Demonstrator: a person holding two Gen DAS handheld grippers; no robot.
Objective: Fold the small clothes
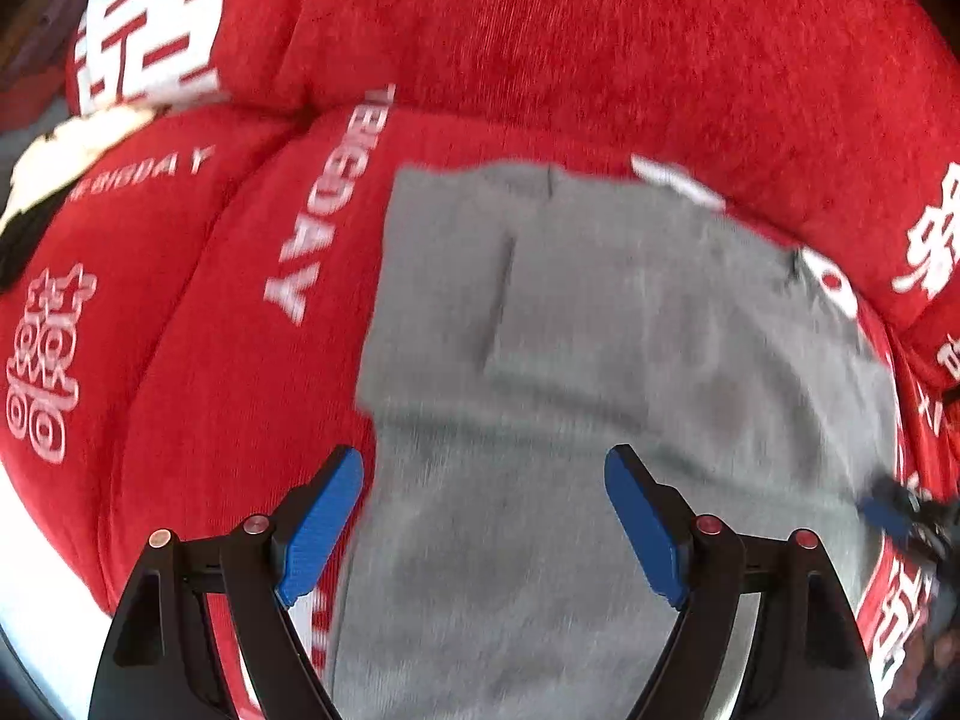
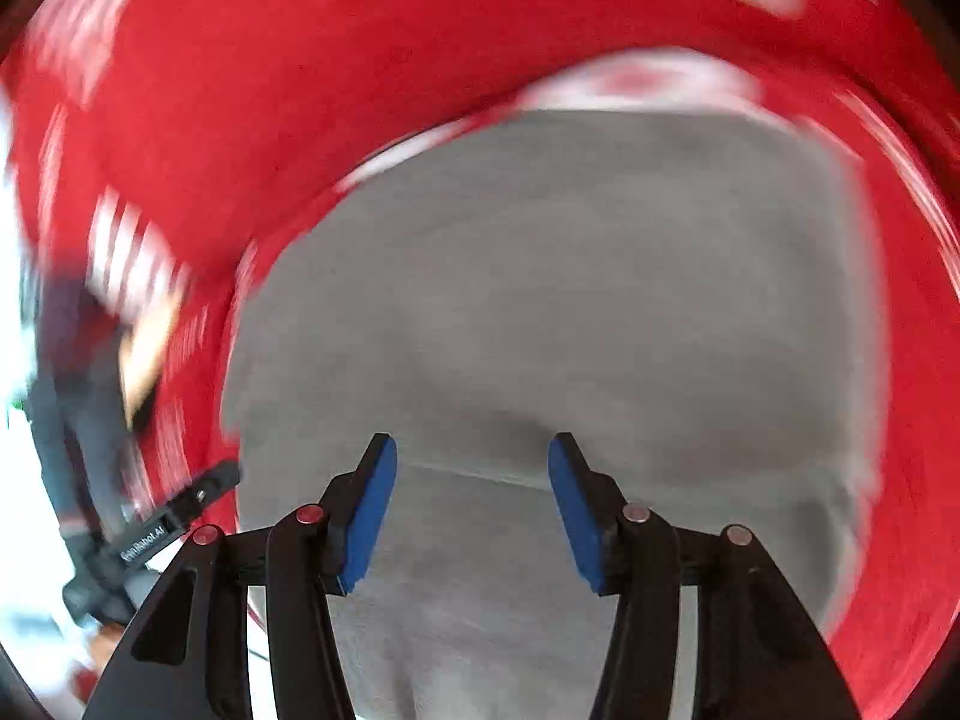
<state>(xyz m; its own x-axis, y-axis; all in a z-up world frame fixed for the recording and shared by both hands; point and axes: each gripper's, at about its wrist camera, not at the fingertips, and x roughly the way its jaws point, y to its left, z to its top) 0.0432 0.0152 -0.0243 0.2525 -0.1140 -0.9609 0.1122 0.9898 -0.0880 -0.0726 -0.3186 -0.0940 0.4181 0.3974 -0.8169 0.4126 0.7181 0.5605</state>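
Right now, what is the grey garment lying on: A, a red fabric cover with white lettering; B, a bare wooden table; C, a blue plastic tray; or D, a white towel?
A: the grey garment lies on the red fabric cover, whose white lettering shows beside it in the left wrist view; red surrounds the grey in the right wrist view too.

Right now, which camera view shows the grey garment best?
The left wrist view: the grey garment is fairly sharp there, with a folded edge and its outline against the red cover. The right wrist view shows it only as a motion-blurred grey mass.
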